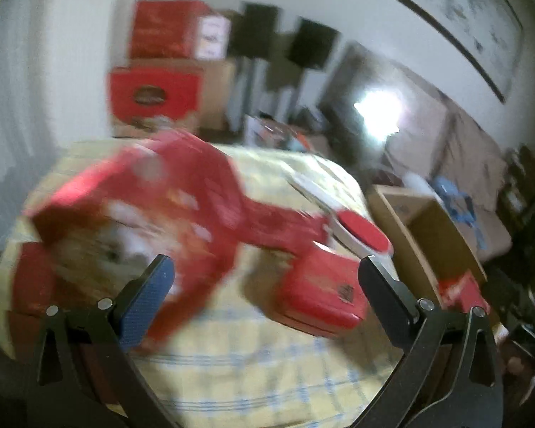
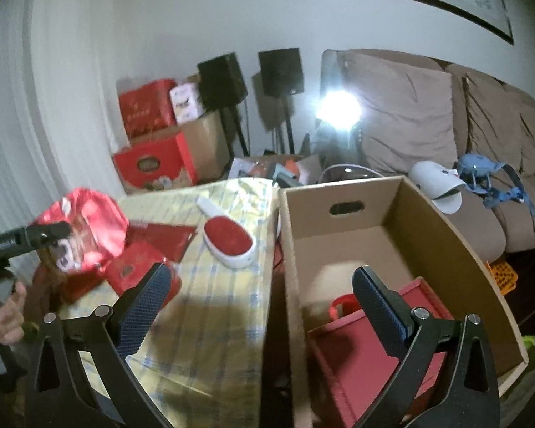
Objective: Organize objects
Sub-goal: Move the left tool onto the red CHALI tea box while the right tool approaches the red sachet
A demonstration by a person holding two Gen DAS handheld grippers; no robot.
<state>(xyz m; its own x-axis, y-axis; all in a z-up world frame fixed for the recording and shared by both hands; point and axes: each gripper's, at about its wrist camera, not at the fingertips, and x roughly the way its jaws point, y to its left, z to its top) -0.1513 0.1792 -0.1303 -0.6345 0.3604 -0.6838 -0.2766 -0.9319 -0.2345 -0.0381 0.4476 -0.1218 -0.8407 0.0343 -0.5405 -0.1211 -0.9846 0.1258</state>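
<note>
The left wrist view is blurred. A crumpled red snack bag point(image 1: 142, 214) lies on the table with the yellow checked cloth point(image 1: 249, 374), just ahead of my left gripper point(image 1: 267, 285), which is open; part of the bag reaches in between the fingers. A red tin point(image 1: 321, 296) sits near the right finger, with a white and red brush point(image 1: 362, 232) beyond it. My right gripper point(image 2: 264, 299) is open and holds nothing, at the gap between the table and the open cardboard box point(image 2: 463, 235). The right wrist view shows the bag point(image 2: 85, 228), tin point(image 2: 135, 274) and brush point(image 2: 230, 242).
A red box with a handle point(image 2: 360, 360) lies inside the cardboard box. A flat red packet point(image 2: 164, 239) lies on the cloth. A person's hand point(image 2: 7, 314) is at the left edge. A beige sofa point(image 2: 410, 117) with a white cap stands behind. Red cartons point(image 2: 149, 164) are stacked by the wall.
</note>
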